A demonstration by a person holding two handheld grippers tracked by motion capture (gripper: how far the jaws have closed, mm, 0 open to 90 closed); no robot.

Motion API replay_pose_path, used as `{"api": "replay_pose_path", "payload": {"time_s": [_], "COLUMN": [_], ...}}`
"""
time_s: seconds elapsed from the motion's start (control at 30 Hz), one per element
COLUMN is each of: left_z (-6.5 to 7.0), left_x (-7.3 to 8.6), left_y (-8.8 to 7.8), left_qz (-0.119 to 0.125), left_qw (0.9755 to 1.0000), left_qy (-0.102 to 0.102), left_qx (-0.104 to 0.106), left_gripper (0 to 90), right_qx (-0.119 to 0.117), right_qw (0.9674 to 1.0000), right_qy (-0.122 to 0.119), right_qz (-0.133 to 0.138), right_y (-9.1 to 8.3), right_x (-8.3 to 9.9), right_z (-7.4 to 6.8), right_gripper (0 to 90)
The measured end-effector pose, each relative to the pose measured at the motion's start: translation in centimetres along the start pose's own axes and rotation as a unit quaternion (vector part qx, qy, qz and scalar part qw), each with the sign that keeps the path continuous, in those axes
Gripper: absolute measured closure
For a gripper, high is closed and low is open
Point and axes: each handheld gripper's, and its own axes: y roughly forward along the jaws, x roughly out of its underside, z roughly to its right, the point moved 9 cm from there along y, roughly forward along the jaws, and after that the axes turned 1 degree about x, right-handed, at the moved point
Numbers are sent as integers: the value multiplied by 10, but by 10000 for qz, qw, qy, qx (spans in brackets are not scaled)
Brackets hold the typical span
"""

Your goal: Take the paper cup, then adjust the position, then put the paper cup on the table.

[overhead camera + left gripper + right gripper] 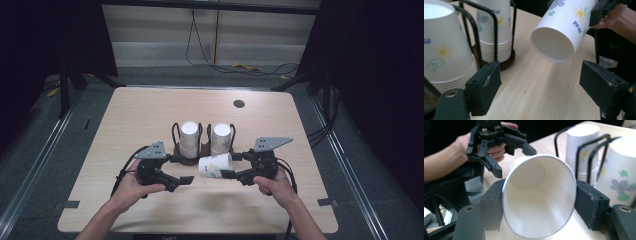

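While the right hand-held gripper [227, 165] clamps a sideways paper cup [216, 166], the left hand-held gripper [181, 170] gapes wide, empty, above the counter [140, 115].

Wooden table [150, 115], grey floor [45, 145], dark surroundings

A loose paper cup [216, 165] lies sideways before two cup stacks [189, 138] standing side by side mid-table [140, 115].

The high view is looking forward and down over the whole table [150, 115] from the person's side. Each tool's camera is riding close behind its jaws, facing the other across the paper cup [564, 30], with the cup stacks [581, 142] showing in all three.
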Motion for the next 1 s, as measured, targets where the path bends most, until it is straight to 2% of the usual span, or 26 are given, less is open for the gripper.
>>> {"api": "replay_pose_path", "payload": {"time_s": [0.13, 0.23, 0.33, 0.43, 0.53, 0.6, 0.8, 1.0], "left_z": [-9, -20, -27, -32, -37, -39, -41, -42], "left_x": [8, 13, 15, 18, 21, 22, 22, 25], "left_y": [-4, -8, -11, -13, -14, -14, -15, -17], "left_qz": [-13, -20, 33, 19, -12, -36, -21, -78], "left_qw": [9999, 9992, 9984, 9975, 9961, 9956, 9955, 9952], "left_qy": [-60, -122, -263, -294, -401, -387, -408, -391], "left_qx": [-105, -392, -497, -649, -784, -848, -849, -897], "left_gripper": [165, 164, 162, 163, 162, 161, 161, 161], "right_qx": [209, 409, 519, 683, 932, 1099, 1481, 1853], "right_qw": [9997, 9989, 9980, 9963, 9934, 9910, 9843, 9748], "right_qy": [81, 178, 330, 408, 507, 575, 757, 908], "right_qz": [-70, -150, -169, -315, -441, -510, -588, -846], "right_y": [-6, -10, -15, -19, -25, -29, -41, -49], "right_x": [3, 7, 10, 13, 14, 14, 15, 18], "right_z": [7, 14, 20, 27, 35, 40, 54, 69], "right_gripper": [304, 305, 306, 309, 312, 312, 314, 315]}}
